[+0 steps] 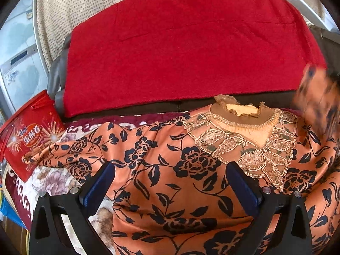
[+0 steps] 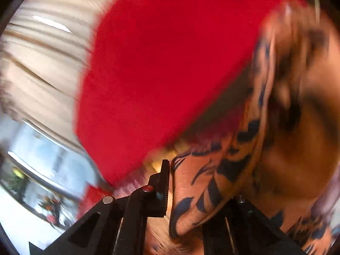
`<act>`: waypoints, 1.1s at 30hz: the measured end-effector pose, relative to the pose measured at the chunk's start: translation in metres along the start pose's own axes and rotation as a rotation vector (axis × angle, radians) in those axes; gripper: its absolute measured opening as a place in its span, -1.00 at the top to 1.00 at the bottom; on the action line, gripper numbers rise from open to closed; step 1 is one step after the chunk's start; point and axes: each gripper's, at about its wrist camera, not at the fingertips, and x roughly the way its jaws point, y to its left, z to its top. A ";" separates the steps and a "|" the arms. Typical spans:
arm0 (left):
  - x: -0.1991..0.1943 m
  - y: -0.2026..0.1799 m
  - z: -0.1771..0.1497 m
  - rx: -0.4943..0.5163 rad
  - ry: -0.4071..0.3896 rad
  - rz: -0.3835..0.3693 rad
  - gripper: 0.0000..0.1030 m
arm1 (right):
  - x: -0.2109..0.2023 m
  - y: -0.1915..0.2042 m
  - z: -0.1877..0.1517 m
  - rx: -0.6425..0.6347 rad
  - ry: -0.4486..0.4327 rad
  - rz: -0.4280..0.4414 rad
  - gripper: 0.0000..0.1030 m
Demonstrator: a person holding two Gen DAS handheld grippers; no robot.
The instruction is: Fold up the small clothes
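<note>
An orange top [image 1: 170, 170] with dark blue flowers and a lace collar [image 1: 244, 140] lies spread on the patterned surface, neck toward the red cushion. My left gripper [image 1: 170, 167] hovers over its chest, open, with the blue pads [image 1: 99, 182] wide apart and nothing pinched between them. At the right edge a blurred fold of the same cloth [image 1: 316, 99] is lifted off the surface. In the right wrist view, my right gripper [image 2: 176, 191] is shut on that orange floral cloth [image 2: 201, 187], which drapes over and hides one finger. This view is smeared by motion.
A red cushion [image 1: 187, 48] leans against the back, with a dotted beige curtain [image 1: 70, 0] behind it. A red snack bag [image 1: 27, 136] lies at the left on the floral bedspread [image 1: 55, 180]. A white appliance [image 1: 17, 48] stands far left.
</note>
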 end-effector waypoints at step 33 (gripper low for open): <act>-0.093 0.082 -0.136 -0.250 0.277 -0.217 -1.00 | -0.102 -0.089 -0.124 0.028 0.375 -0.377 0.23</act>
